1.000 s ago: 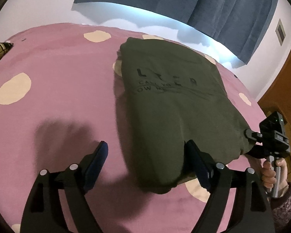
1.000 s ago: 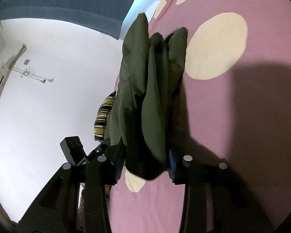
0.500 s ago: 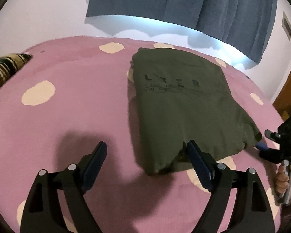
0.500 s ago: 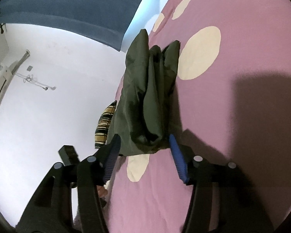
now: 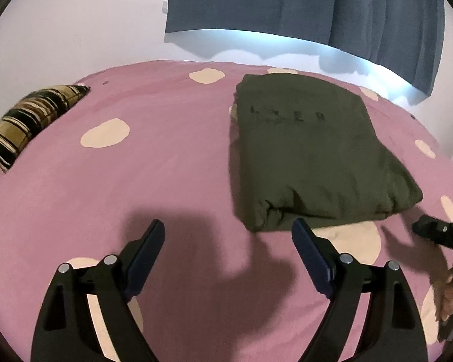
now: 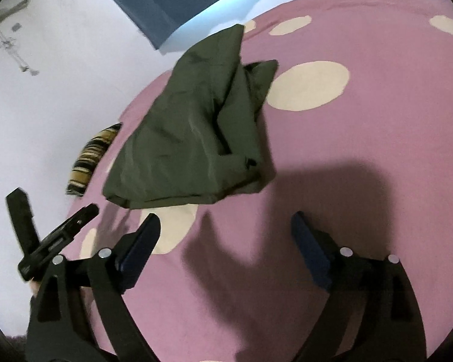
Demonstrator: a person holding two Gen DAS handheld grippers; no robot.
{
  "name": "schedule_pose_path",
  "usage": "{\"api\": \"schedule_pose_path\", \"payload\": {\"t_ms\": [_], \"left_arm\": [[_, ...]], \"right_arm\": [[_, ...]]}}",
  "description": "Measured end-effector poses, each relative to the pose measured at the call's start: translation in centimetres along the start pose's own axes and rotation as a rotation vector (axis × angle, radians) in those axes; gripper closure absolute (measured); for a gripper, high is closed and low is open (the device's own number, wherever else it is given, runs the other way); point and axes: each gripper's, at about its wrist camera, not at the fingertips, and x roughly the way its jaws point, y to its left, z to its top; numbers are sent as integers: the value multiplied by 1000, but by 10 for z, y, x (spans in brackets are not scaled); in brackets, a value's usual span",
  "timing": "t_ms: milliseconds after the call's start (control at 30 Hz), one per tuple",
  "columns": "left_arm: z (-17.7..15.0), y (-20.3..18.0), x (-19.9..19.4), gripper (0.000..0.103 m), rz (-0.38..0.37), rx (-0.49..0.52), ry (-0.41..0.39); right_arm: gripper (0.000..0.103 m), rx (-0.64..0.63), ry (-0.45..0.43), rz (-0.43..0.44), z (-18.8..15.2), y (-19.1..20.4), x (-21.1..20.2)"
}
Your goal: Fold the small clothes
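Left wrist view. My left gripper [image 5: 228, 249] is spread wide with nothing between the fingers, hanging over bare bedspread [image 5: 166, 163]. The shirt [image 5: 314, 154], olive with dark lettering on top, lies folded into a tidy rectangle up and to the right of the gripper, its near fold edge just beyond the right fingertip, not touching. I judge this fold finished and the release step in hand. At the right edge I see my right gripper [image 5: 438, 232] and a hand [image 5: 445, 295], clear of the shirt's near right corner. A striped cushion [image 5: 30, 120] lies far left, well apart; plenty of open bedspread between it and the shirt.

Right wrist view. My right gripper [image 6: 225, 233] has its jaws opening, nothing between them; the shirt [image 6: 190, 138] rests on the bedspread [image 6: 362, 138] just ahead of the left finger. From here the stacked layers look loose at the far end, one flap standing up. Next move, by my reckoning: either press that end flat or leave the shirt and clear out. The left gripper [image 6: 60, 235] shows low on the left. Open room to the right.
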Motion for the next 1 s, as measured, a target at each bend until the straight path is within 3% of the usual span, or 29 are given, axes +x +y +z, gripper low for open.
{"api": "schedule_pose_path", "payload": {"t_ms": [233,433,667,1000], "left_arm": [[-2,-10,-11,18,38,8,-34],[-1,-12,-17,17,40,-13,-38],[-1,-17,-21,17,44,-13,-48],[-2,-20,-23,17,41,-21,-47]], "right_arm": [[11,-85,-32,-268,-10,18,-9],[10,-168,-56,-388,-17,27,-10],[10,-226,-61,-410,-20,41,-4],[10,-194,-70,-394,-20,42,-8]]}}
